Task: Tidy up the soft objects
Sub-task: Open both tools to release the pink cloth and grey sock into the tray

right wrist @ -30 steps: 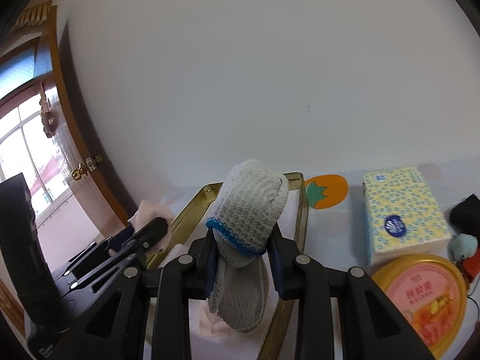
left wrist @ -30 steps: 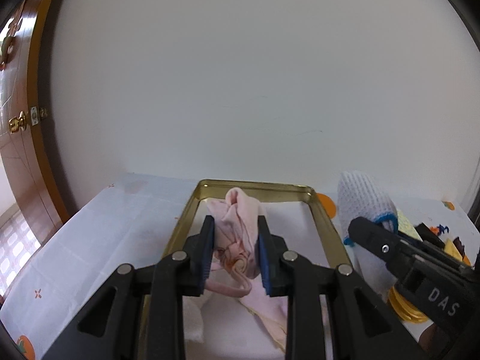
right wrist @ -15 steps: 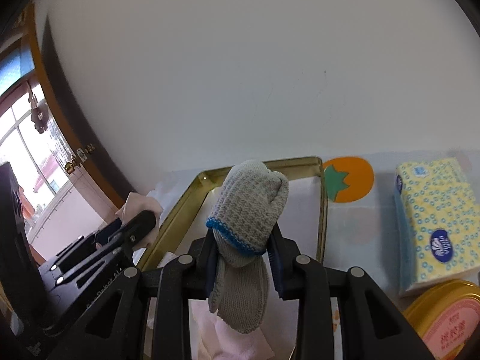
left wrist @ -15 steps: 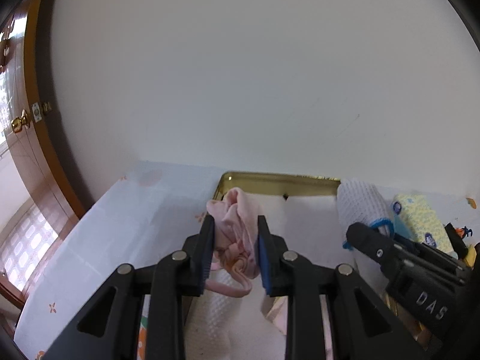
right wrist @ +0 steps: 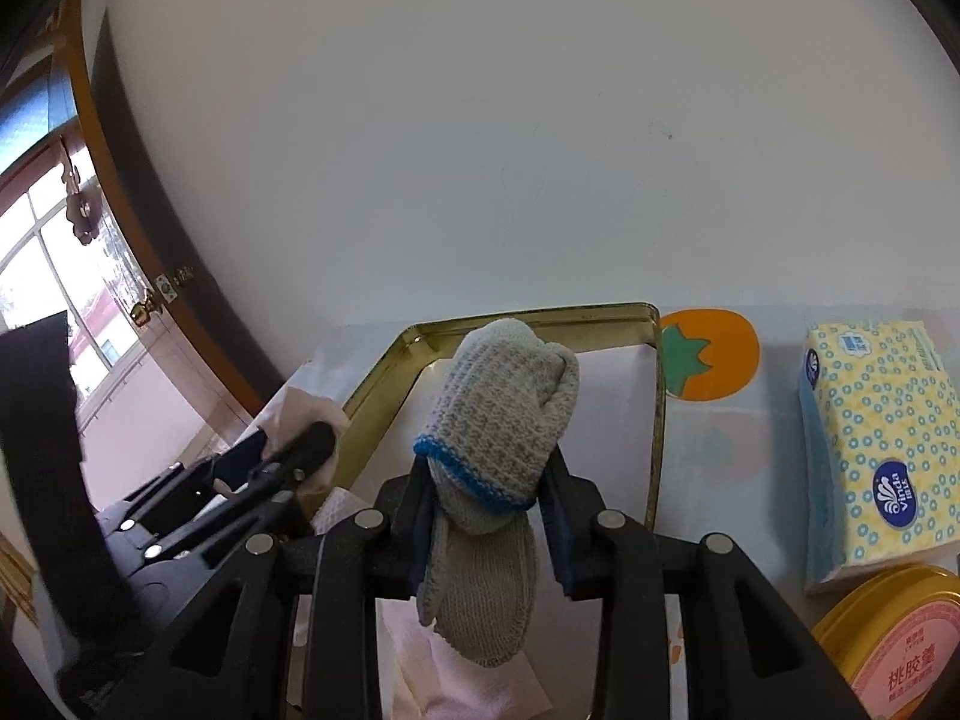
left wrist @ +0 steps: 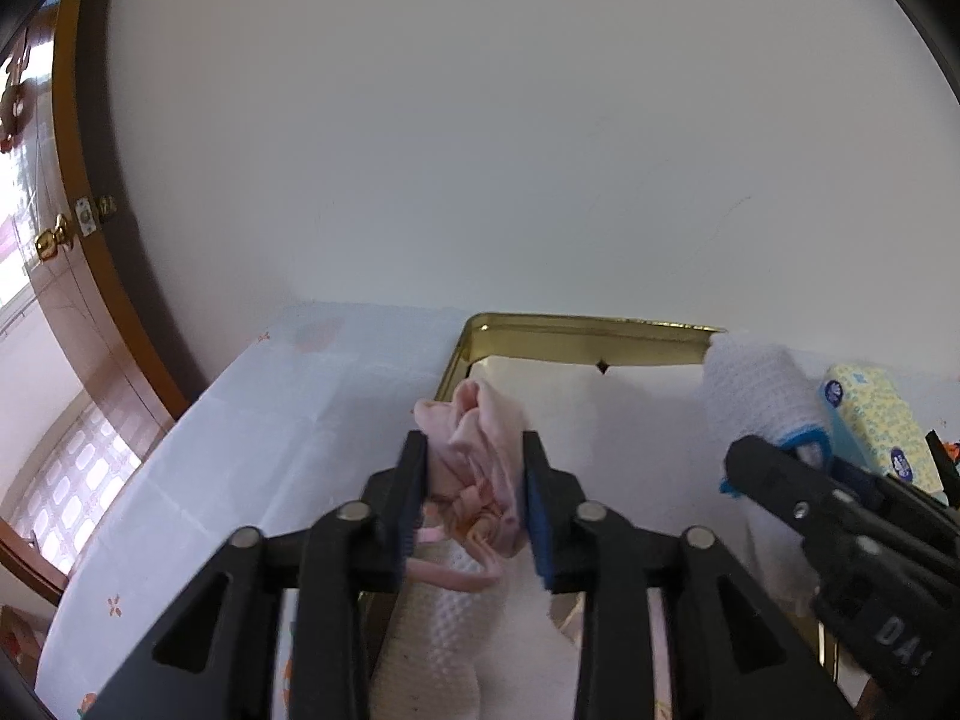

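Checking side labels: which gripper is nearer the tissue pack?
Right. The right gripper, with the knit glove, sits just left of the tissue pack; the left gripper is beyond it, farther left.

**Two wrist views, one tray**

Both fisheyes look forward and down along their tongs, close above the worktop, facing the wall at 12 o'clock. Both share the tray (left wrist: 576, 333) (right wrist: 528, 318); each shows the other tongs, at 3 and 9 o'clock.

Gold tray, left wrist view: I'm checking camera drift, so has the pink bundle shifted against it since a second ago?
Yes. The pink bundle sat centred between the gold tray's side rims; now it sits over the tray's left rim.
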Demonstrator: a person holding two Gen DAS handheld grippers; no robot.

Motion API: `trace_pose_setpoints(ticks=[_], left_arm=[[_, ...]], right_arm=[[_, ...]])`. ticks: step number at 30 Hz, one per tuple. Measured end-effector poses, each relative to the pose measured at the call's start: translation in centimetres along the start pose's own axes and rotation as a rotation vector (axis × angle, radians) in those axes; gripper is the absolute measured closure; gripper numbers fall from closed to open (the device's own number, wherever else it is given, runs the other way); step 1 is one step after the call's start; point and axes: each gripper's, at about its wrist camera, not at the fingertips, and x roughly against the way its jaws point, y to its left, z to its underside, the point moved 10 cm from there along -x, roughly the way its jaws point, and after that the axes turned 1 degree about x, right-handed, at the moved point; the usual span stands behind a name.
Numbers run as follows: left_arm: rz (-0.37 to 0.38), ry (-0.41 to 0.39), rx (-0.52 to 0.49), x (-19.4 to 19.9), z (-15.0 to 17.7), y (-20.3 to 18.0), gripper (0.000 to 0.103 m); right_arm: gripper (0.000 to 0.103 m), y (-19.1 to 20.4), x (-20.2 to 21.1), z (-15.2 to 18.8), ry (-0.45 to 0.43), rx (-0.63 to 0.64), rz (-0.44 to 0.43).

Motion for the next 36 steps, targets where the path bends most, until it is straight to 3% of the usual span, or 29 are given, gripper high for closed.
trace_pose_setpoints(ticks=[2, 4, 6, 7, 9, 13, 23, 25, 36], left_arm=[[0.003, -0.006, 0.016, 0.2, 0.0, 0.0, 0.03], [-0.027, -0.029, 0.029, 0.4, -0.2, 0.5, 0.014], [-0.037, -0.05, 0.032, 0.7, -0.2, 0.7, 0.008], [-0.035, -0.056, 0.032, 0.8, -0.2, 0.6, 0.004], [-0.045, -0.077, 0.028, 1.1, -0.3, 0.6, 0.003], [-0.08, -0.15, -0.001, 2.3, -0.6, 0.3, 0.0], [-0.127, -0.357, -0.071, 5.9, -1.1, -1.2, 0.0], [-0.12, -0.377, -0.069, 6.6, -0.9, -1.4, 0.0], [-0.089, -0.397, -0.017, 8.2, 0.8, -1.3, 0.0]], right_arm=[[0.061, -0.5, 0.3, 0.0, -0.01, -0.014, -0.007], [0.059, -0.6, 0.5, 0.1, -0.018, -0.025, -0.011], [0.056, -0.8, 0.9, 0.0, -0.042, -0.039, -0.026], [0.05, -0.7, 1.1, -0.1, -0.052, -0.041, -0.037], [0.039, -0.5, 1.6, -0.3, -0.083, -0.035, -0.046], [0.038, -0.3, 3.5, -0.4, -0.176, 0.007, -0.014], [0.034, -3.8, 8.7, 0.2, -0.358, 0.066, 0.278], [0.027, -4.3, 9.7, 0.2, -0.386, 0.065, 0.295], [0.026, -4.8, 11.3, 1.0, -0.401, 0.108, 0.354]])
